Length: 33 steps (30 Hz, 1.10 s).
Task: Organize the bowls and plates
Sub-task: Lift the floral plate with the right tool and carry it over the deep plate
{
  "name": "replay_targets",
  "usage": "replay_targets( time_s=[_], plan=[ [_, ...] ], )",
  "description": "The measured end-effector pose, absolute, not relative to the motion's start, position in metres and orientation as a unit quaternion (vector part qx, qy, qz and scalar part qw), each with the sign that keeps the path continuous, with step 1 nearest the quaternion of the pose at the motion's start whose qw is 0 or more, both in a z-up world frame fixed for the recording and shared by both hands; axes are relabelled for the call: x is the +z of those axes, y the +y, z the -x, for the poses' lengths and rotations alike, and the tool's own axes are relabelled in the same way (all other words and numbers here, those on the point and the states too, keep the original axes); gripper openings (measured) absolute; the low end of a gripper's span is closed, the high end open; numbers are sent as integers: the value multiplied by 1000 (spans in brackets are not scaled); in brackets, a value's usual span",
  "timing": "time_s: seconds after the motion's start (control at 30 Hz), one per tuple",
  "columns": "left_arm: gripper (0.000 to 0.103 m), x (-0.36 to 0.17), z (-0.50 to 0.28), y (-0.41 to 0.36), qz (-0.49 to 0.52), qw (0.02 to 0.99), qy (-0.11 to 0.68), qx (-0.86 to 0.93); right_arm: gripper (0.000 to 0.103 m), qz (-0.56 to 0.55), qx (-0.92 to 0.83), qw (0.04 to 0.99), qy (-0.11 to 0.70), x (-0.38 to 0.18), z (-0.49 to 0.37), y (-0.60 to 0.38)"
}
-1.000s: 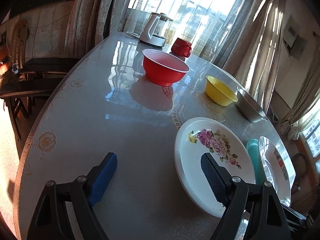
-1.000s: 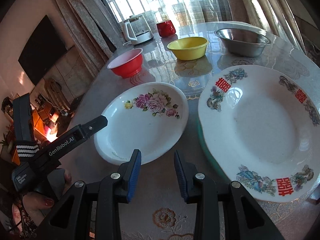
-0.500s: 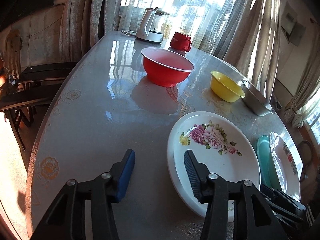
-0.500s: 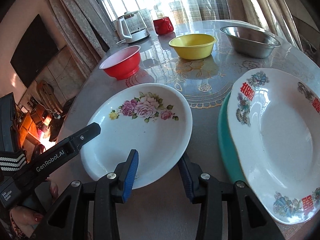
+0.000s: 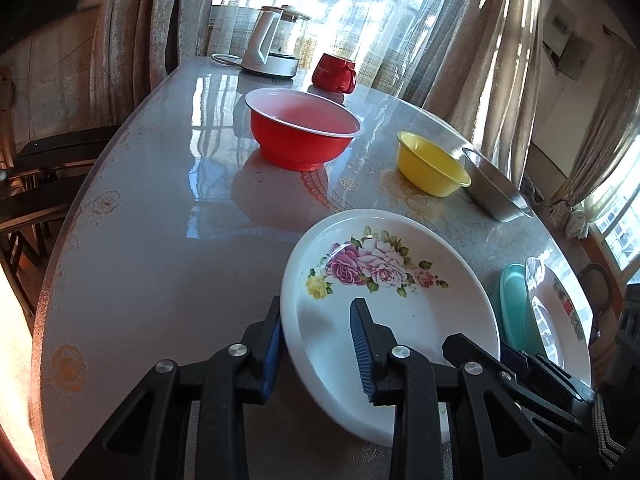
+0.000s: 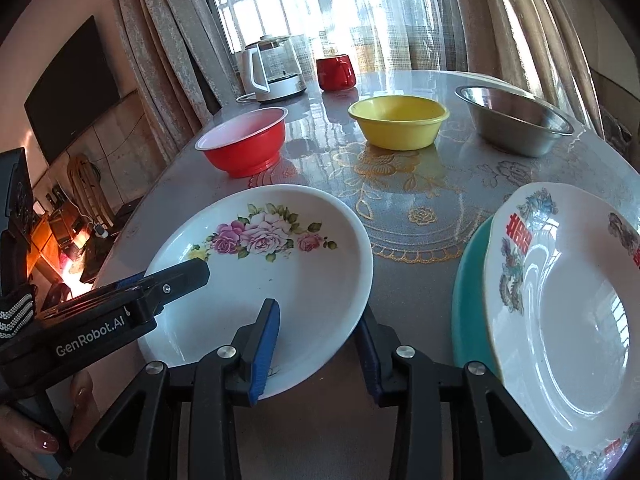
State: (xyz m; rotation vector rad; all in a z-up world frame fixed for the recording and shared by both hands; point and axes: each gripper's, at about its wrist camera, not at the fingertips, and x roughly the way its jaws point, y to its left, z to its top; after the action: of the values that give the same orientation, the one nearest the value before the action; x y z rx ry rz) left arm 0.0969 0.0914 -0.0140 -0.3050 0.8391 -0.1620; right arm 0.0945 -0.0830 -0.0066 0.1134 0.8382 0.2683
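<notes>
While the white oval plate with the pink rose print (image 5: 390,308) lay flat on the grey patterned desk (image 5: 160,240), its near rim was straddled from both sides at once. The left gripper (image 5: 318,344) was set at the plate's left near edge, one blue-padded finger outside the rim and the other over the plate's inner face; the fingers were seen partly open, and whether the pads already pressed on the rim could not be told. The right gripper (image 6: 316,348) was placed the same way at the plate's right near edge, one finger over the white inner face and the other outside and below the rim, with a gap between them and no firm hold shown. Neither gripper was judged nearer; the plate sat between them, just ahead of both sets of fingers. Its long axis was seen to run across the desk from left to right, with the rose print toward the far side. Beside it to the right, the white plate with red characters (image 6: 560,312) was stacked on a teal plate (image 6: 468,292), and it was judged that the rose plate would be carried that way. Farther off stood the red plastic bowl (image 5: 304,132), the yellow bowl (image 5: 430,164) and the steel bowl (image 5: 494,188).
</notes>
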Motion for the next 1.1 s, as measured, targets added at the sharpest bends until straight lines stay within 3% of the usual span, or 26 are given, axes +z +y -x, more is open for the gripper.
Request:
replay_targets(
  time_s=[0.33, 1.1],
  plan=[
    [26, -17, -95, 104, 197, 889, 400, -104, 25, -96, 142, 905, 390, -6, -92, -95],
    [23, 18, -66, 75, 122, 932, 306, -148, 24, -133, 131, 917, 352, 30, -66, -122]
  ],
)
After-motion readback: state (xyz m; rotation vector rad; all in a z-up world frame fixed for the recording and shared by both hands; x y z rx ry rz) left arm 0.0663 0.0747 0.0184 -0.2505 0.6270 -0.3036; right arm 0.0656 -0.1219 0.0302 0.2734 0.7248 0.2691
